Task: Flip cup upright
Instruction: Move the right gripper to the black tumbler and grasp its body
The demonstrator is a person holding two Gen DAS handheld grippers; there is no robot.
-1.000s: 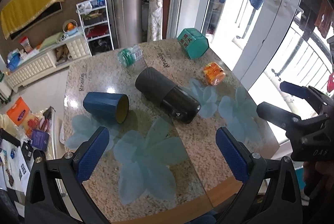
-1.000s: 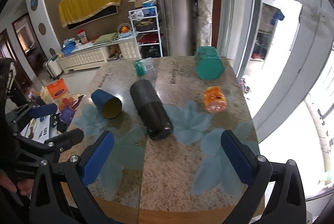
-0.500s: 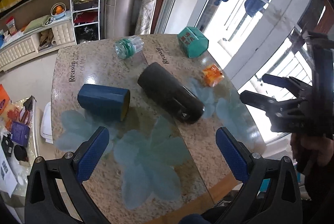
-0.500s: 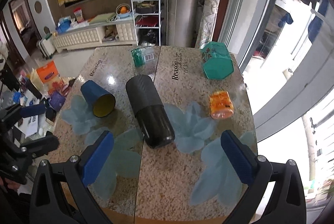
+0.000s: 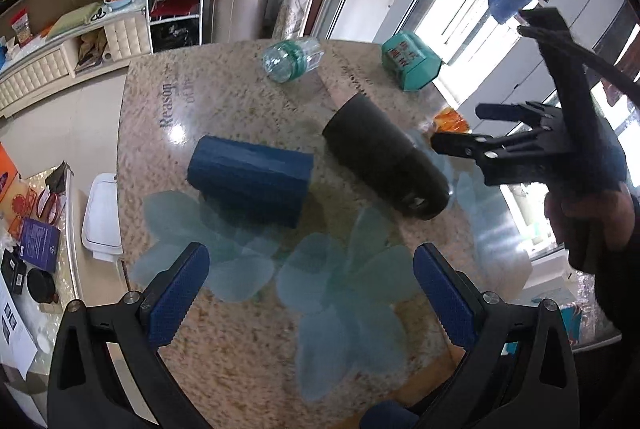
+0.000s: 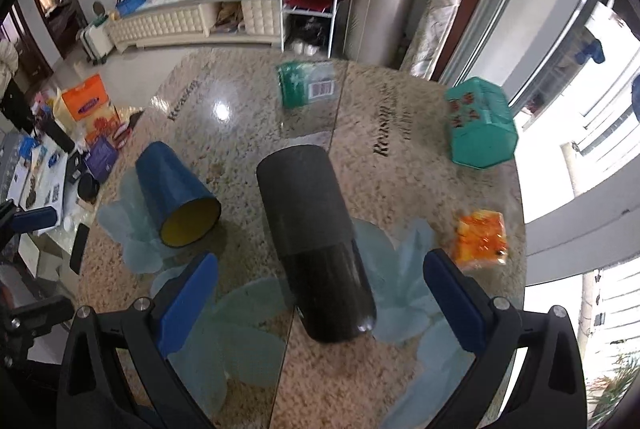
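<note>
A blue cup (image 5: 250, 179) with a yellow inside lies on its side on the granite table (image 5: 224, 109); it also shows in the right wrist view (image 6: 176, 195), mouth toward me. A tall black cup (image 5: 384, 161) lies on its side beside it, also in the right wrist view (image 6: 316, 241). My left gripper (image 5: 312, 293) is open and empty, above the table in front of the blue cup. My right gripper (image 6: 320, 305) is open and empty, its fingers on either side of the black cup's near end. The right gripper also shows at the right of the left wrist view (image 5: 464, 129).
A clear bottle with a green band (image 6: 306, 85) lies at the back of the table. A teal box (image 6: 480, 123) stands at the back right. An orange packet (image 6: 480, 237) lies near the right edge. Cluttered floor and a low shelf lie to the left.
Both grippers have moved forward and down toward the table. The right gripper now straddles the black cup's end. The cups have not moved.
</note>
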